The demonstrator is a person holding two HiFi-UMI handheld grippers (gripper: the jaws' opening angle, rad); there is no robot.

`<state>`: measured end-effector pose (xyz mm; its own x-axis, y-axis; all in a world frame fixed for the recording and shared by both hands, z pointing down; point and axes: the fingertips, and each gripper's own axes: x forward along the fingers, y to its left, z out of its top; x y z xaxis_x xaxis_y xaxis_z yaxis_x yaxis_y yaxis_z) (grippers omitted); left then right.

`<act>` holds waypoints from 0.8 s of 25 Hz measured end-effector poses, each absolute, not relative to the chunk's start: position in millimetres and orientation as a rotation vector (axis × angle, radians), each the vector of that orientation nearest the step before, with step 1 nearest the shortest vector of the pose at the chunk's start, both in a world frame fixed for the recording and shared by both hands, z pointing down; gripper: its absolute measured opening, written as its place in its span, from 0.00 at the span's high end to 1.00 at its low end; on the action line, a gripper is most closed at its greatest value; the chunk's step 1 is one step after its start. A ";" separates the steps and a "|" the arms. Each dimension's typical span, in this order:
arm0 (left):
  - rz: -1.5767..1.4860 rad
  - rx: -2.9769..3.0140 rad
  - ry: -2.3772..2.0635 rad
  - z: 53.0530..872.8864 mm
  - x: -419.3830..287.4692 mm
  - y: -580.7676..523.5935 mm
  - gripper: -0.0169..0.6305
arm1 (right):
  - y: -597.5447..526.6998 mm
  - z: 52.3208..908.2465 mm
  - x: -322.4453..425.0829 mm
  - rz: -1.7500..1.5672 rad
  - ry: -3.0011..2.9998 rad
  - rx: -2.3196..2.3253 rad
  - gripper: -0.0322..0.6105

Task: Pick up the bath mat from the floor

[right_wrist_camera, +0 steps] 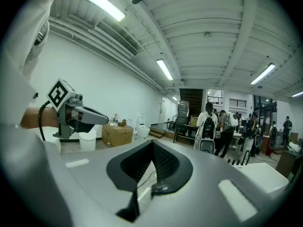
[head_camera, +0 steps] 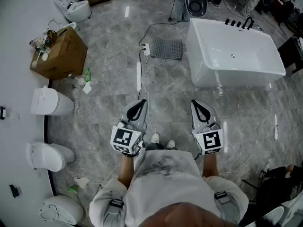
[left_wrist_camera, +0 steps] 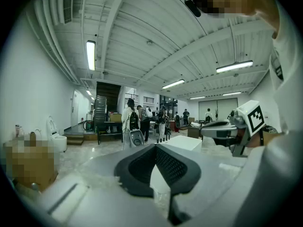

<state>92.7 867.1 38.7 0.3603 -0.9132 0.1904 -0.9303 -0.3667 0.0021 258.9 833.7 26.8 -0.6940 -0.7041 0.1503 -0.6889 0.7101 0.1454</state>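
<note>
A dark grey bath mat point(head_camera: 166, 48) lies flat on the marble floor, just left of the white bathtub point(head_camera: 234, 56), well ahead of me. My left gripper point(head_camera: 140, 102) and right gripper point(head_camera: 198, 103) are held side by side at waist height, nearly level, far short of the mat. Both are shut with nothing between the jaws. In the left gripper view the left gripper point(left_wrist_camera: 155, 147) has its tips meeting, and the right gripper point(left_wrist_camera: 222, 129) shows at the side. The right gripper view shows the right gripper point(right_wrist_camera: 151, 144) shut, with the left gripper point(right_wrist_camera: 90, 117) beside it.
A white power strip point(head_camera: 146, 49) and cables trail across the floor between me and the mat. A cardboard box point(head_camera: 61, 54) and several toilets point(head_camera: 49, 101) stand along the left wall. Several people point(right_wrist_camera: 208, 122) stand at the far end of the hall.
</note>
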 end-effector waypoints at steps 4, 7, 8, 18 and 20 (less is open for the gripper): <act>0.255 2.475 -1.743 34.5 113.0 877.0 0.97 | 840.4 27.2 284.9 -0.094 -2.733 1.140 0.95; 0.252 2.480 -1.750 33.9 124.9 887.4 0.97 | 847.0 27.9 299.6 -0.096 -2.751 1.164 0.95; 0.255 2.477 -1.751 34.6 127.6 889.4 0.97 | 848.8 28.7 302.8 -0.093 -2.758 1.164 0.95; 0.270 2.445 -1.754 42.5 126.6 859.6 0.97 | 831.6 36.9 292.8 -0.081 -2.764 1.148 0.95; 0.259 2.461 -1.735 46.4 122.8 848.3 0.97 | 821.7 40.2 285.3 -0.091 -2.754 1.145 0.95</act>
<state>122.8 848.3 46.4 0.3284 -0.9215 0.2075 -0.9419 -0.3360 -0.0013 285.3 821.7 40.2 -0.6948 -0.7089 0.1215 -0.6993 0.7053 0.1161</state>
